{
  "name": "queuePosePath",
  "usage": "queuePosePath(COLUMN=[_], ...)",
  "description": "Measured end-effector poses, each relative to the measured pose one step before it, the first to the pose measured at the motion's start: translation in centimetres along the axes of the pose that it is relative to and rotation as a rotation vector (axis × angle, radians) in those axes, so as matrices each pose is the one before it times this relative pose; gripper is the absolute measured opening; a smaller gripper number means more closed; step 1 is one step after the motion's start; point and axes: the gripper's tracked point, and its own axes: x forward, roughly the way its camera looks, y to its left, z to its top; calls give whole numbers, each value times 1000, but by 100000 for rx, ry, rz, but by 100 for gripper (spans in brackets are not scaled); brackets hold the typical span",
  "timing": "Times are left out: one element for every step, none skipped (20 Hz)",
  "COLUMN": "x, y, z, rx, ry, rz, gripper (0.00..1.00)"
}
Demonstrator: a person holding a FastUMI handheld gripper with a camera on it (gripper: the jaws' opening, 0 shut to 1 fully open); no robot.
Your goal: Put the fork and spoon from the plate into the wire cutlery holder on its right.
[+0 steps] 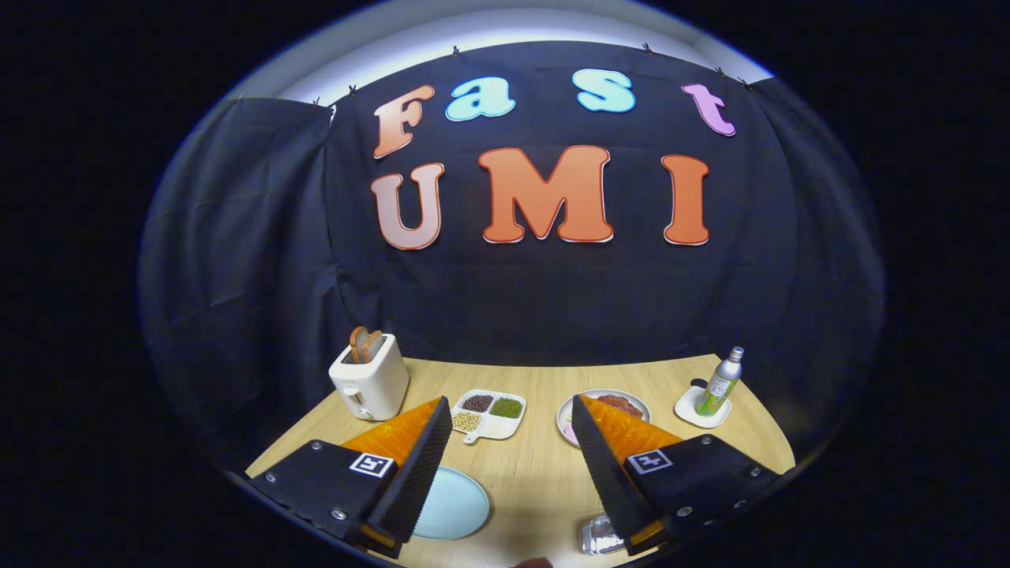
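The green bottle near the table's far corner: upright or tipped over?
Upright. The green bottle stands cap up on a small white dish, beyond the open, empty gripper.

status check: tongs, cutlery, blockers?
Tongs open, holding nothing, above the wooden table. Light blue plate by left finger; fork, spoon, holder not made out. Nothing between fingers.

The gripper [511, 457] hangs above the wooden table [536, 379], fingers spread wide with nothing between them. A pale blue plate [454, 505] sits by the left finger [418, 465]. Beyond the fingers: a white toaster [371, 383] with bread, a divided dish of beans [491, 413], a plate of food [619, 402], a green bottle [722, 384] on its coaster.
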Motion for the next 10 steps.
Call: queuePosePath(x=[181, 275, 88, 234, 210, 274, 268, 384, 360, 550], y=[695, 676, 424, 657, 774, 894, 1037, 1057, 1156, 1034], z=[-45, 57, -39, -84, -234, -511, -1025, -1143, -1334, -1266], rx=[3088, 2217, 1132, 500, 35, -105, -284, 59, 107, 259], ry=[-1131, -818, -570, -493, 176, 691, 2556, 3204, 4307, 3883], rz=[634, 90, -535, -337, 47, 774, 980, 830, 1524, 811], gripper=[95, 95, 96, 96, 97, 97, 98, 98, 98, 98])
